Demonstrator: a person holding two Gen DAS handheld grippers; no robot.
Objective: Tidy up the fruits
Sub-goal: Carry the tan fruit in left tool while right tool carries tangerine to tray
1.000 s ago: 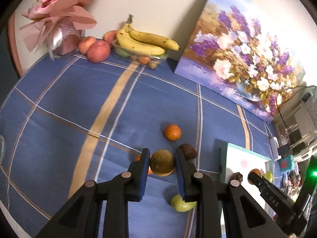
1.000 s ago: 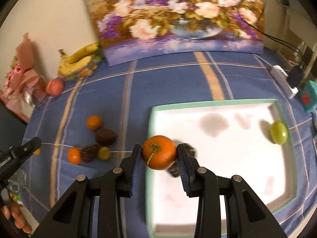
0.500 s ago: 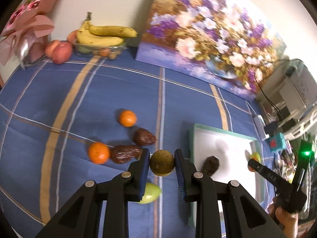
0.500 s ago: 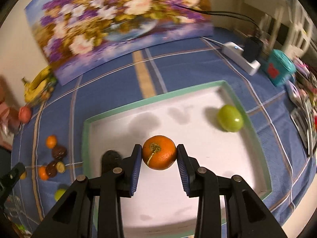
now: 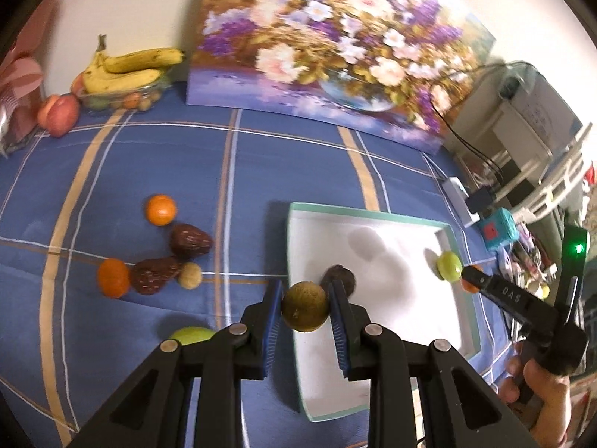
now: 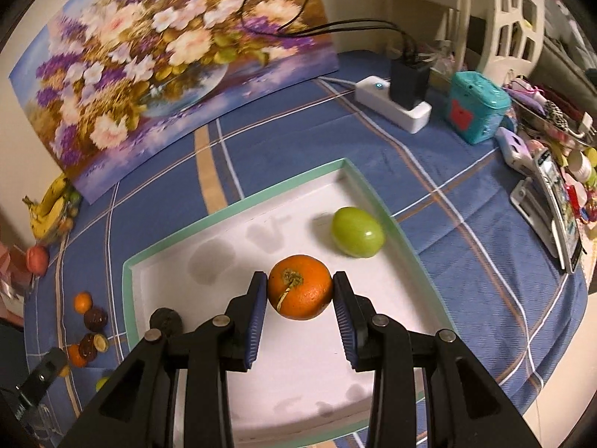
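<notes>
Lettering "DAS" marks the right claw (image 5: 471,283), clamped on an orange (image 6: 300,286); left claw (image 5: 305,308) clamps a brownish-green fruit (image 5: 305,307) at the tray's (image 5: 373,213) nine o'clock rim.

Two close fisheye wrist views, angled steeply down, sharing the white tray (image 5: 377,216) (image 6: 238,205) and floral painting (image 5: 328,52) (image 6: 156,59).

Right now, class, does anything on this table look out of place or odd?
Yes: several fruits lie loose on the blue cloth left of the white tray, which holds only a green fruit and a dark one. Nothing looks spilled or damaged.
</notes>
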